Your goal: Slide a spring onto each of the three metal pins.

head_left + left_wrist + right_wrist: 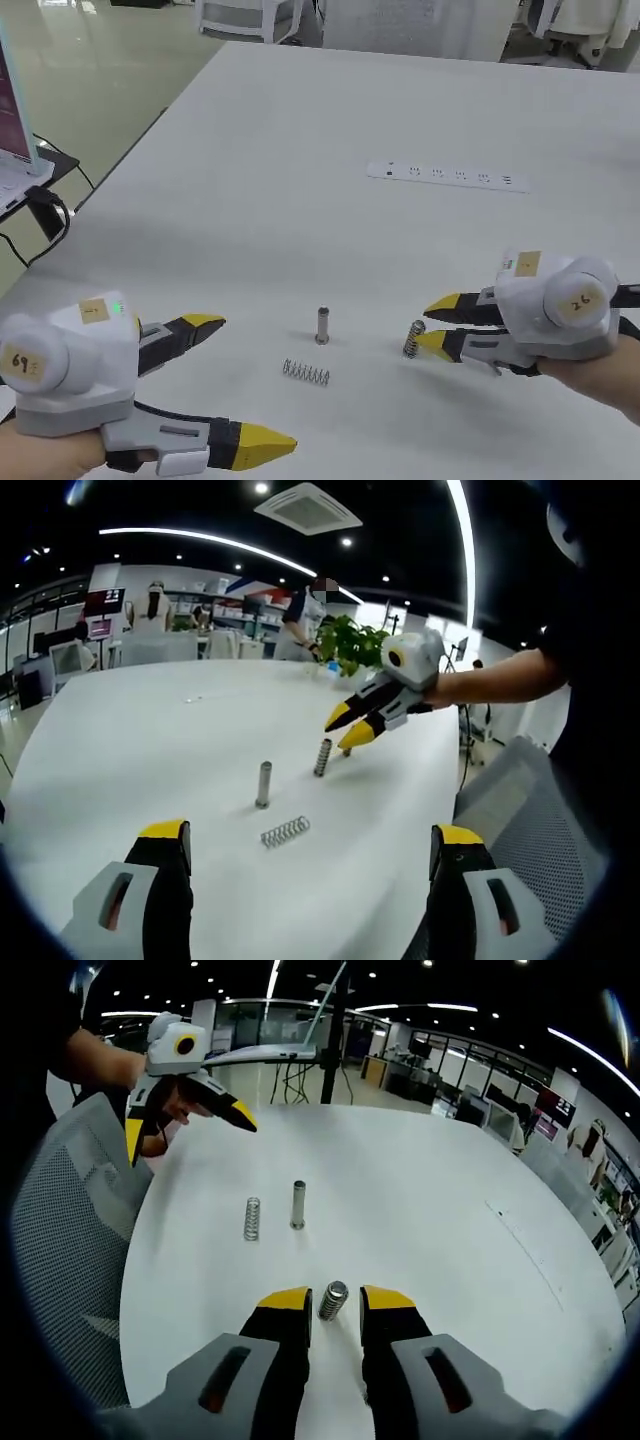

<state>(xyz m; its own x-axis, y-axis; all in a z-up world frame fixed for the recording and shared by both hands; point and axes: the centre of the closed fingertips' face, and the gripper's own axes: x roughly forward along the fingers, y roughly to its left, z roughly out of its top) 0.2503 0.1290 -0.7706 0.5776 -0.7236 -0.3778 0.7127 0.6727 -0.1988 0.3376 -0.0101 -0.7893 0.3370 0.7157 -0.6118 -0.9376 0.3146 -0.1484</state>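
left gripper (235,380): jaws wide apart, holding nothing, low over the table's near edge.
right gripper (432,323): jaws a narrow gap apart, tips either side of the sprung pin; cannot tell if they touch it.
sprung pin (413,338): upright, spring around it.
bare pin (322,325): upright, between the grippers.
loose spring (306,373): lying flat just beside the bare pin.
table (300,200): white; power strip (447,176) farther back.

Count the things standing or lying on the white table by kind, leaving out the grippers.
Metal pins: 2 (bare pin, sprung pin)
Springs: 2 (loose spring, fitted spring)
Power strip: 1
Total: 5
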